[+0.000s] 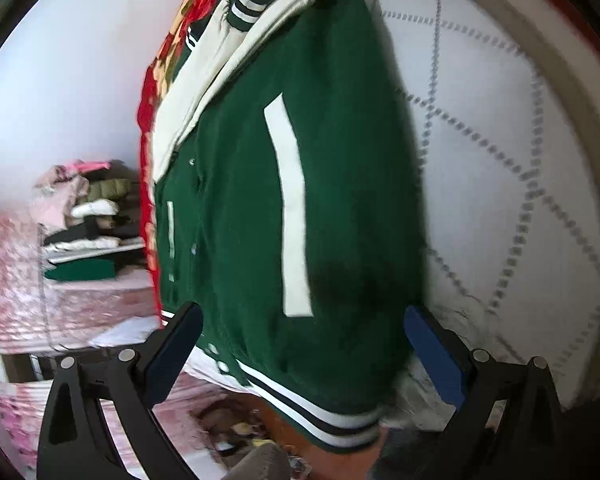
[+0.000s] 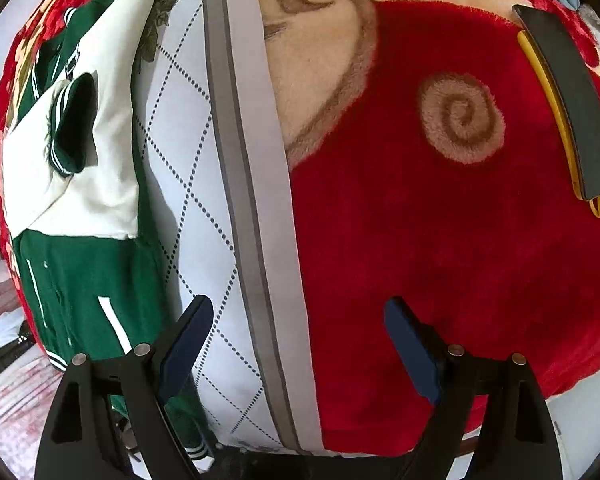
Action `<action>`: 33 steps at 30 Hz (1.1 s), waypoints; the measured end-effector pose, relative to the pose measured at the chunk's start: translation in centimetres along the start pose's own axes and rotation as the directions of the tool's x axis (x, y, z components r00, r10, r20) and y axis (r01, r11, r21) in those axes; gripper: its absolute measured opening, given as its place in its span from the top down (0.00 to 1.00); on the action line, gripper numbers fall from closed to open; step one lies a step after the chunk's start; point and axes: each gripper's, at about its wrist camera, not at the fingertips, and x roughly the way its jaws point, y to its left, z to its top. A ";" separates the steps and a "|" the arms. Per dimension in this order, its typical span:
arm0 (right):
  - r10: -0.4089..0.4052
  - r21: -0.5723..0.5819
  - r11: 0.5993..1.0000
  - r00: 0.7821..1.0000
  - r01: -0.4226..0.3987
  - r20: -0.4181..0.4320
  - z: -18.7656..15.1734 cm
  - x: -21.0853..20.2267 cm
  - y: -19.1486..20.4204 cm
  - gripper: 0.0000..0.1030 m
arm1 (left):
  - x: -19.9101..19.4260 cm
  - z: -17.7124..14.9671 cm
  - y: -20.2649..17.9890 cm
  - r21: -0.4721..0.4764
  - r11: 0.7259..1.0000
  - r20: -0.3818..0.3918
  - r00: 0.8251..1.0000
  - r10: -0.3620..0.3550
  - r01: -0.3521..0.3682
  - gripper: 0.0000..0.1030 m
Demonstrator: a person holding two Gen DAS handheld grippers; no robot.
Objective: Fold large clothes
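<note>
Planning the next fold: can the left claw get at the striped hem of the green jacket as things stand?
Probably yes. The left claw is open, and the green jacket fills the view right ahead of it, with the striped hem lying between its fingers. Nothing shows in between.

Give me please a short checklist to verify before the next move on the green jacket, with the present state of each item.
1. Left gripper open: ok, jaws wide apart.
2. Right gripper open: ok, it holds nothing.
3. Green varsity jacket lies flat on the quilted white sheet: ok.
4. Cream sleeves folded across the body: ok in the right wrist view.
5. Left gripper lined up with the striped hem: ok.
6. Right gripper near the jacket: not ok, it points at the red blanket.
</note>
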 end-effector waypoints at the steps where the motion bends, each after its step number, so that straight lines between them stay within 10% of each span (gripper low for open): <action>1: -0.003 -0.003 1.000 1.000 0.003 0.003 0.1 -0.3 -0.2 0.14 | -0.1 -0.2 -0.1 0.003 1.000 -0.016 1.000 -0.025 0.025 0.00; 10: -0.009 0.003 1.000 1.000 0.009 0.006 -0.4 3.7 3.7 0.14 | 4.4 0.1 0.5 -0.069 0.997 -0.144 0.989 -0.029 0.019 0.00; 15: 0.017 0.037 0.999 1.000 -0.017 0.005 0.0 4.1 3.0 0.14 | 4.5 0.9 2.2 -0.123 0.981 -0.107 0.985 0.138 -0.151 0.00; 21: 0.051 0.040 0.998 0.998 -0.052 0.027 0.7 4.0 3.3 0.14 | 7.9 2.4 3.8 -0.197 0.936 -0.243 0.939 0.243 -0.293 0.00; 27: 0.150 0.021 0.988 0.985 -0.153 0.081 1.9 4.5 4.0 0.14 | 8.7 3.5 5.4 -0.278 0.913 -0.300 0.930 0.213 -0.299 0.01; 33: 0.331 -0.020 0.942 0.921 -0.334 0.204 3.6 4.5 4.6 0.04 | 7.7 4.3 7.5 -0.384 0.904 -0.250 0.964 0.093 -0.187 0.55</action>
